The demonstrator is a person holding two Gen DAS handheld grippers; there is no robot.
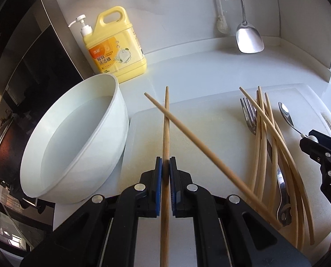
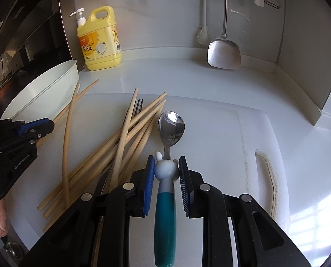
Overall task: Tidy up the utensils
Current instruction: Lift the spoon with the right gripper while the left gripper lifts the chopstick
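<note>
Chopsticks [image 1: 165, 133] are pinched between the pressed-together pads of the left gripper [image 1: 165, 166], pointing forward over the white cutting board [image 1: 210, 120] beside the white bowl [image 1: 76, 146]. One loose chopstick [image 1: 210, 155] is laid diagonally across them. A spoon [image 2: 168, 138] with a teal rabbit handle is gripped by the right gripper [image 2: 166, 171], its fingers closed against the grey rabbit head. More chopsticks [image 2: 125, 142] and a fork [image 2: 137, 106] are piled on the board, left of the spoon
</note>
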